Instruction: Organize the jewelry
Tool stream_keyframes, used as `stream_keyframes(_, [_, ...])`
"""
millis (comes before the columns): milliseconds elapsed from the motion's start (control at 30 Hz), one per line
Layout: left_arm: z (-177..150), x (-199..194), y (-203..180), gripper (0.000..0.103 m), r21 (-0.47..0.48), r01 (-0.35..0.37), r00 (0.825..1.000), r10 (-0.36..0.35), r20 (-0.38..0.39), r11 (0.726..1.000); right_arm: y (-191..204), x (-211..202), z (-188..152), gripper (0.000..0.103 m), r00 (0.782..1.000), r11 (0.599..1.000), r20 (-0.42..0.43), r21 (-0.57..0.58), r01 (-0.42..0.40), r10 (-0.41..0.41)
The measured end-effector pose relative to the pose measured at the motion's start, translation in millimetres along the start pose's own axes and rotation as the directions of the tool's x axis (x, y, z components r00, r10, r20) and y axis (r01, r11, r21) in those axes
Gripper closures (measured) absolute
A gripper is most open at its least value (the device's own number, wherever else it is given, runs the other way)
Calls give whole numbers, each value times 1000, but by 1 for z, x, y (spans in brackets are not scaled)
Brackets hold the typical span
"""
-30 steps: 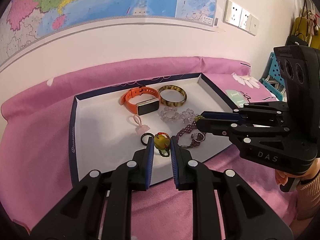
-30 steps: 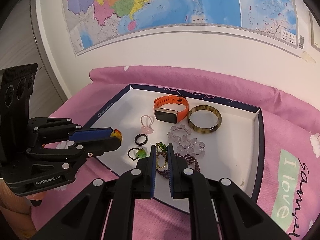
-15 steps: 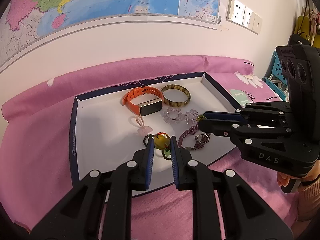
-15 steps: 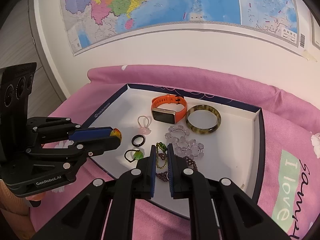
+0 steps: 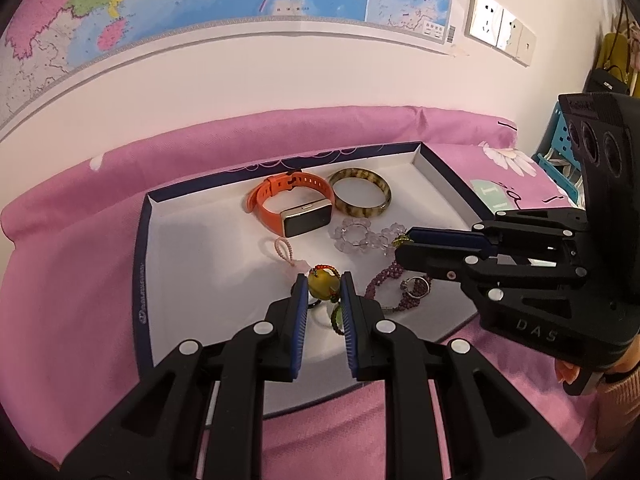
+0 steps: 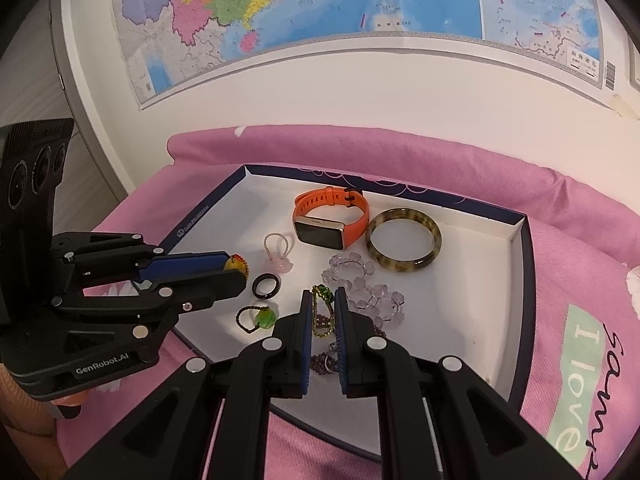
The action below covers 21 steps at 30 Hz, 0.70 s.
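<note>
Over the near edge of the tray (image 5: 141, 280), both grippers hang with something pinched. The left gripper (image 5: 324, 284) has its fingers narrowed onto a yellow bead (image 5: 323, 283), which sits right at the tips with a red loop showing above it and a green cord trailing down between the blue pads. The right gripper (image 6: 324, 300) is closed too, nipping a green charm (image 6: 322, 293) on a thin dark chain that droops straight down from the tips.

Now the relation that matters. From the left camera, the right gripper (image 5: 404, 246) reaches in from the tray's right edge, its fingers lying level and crosswise to the left pair. From the right camera, the left gripper (image 6: 236, 270) comes in from the tray's left edge the same way. So the two pieces hang side by side, apart, over the tray's front half.

Below them lie the black ring (image 6: 266, 286), a green-stone ring (image 6: 260, 318), the purple bracelet (image 5: 394, 280) and the clear beads (image 6: 362, 288), crowded near the front. At the far edge the orange watch (image 6: 330, 216) and brown bangle (image 6: 404, 242) sit neatly side by side. Bare white floor shows along the left of the tray, beside the left gripper; that looks the likelier landing spot for the bead, judging by reach. Watch the dangling chain over the purple bracelet: a snag there seems possible.
</note>
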<state>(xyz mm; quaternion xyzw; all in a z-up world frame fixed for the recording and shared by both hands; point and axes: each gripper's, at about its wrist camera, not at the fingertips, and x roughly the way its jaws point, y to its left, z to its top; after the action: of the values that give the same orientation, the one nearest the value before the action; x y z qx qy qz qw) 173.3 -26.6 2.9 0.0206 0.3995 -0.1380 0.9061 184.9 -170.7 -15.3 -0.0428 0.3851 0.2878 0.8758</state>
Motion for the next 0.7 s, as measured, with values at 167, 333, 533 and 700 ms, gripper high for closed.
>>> stream_keyframes(167, [3,11,-2,86,3,-8,1000,8,-19,1000,0,6,1,94,1000,1000,-11,3,9,-9])
stream_keyframes(333, [2,21,-5,83,4,-24,999,25,-30,1000,-1,14,0,92,999,1000,-23,11,29,-29])
stream_keyframes(533, [-2,22,-3,60,0,-15,1000,15,-25,1000,-4,9,-3,83,999,999,3,29,40,-41])
stream_keyframes(700, [-5,7,-1,41,-9,-19,1000,19,8,1000,-7,-6,-6,67,999,998,34,46,37,-39])
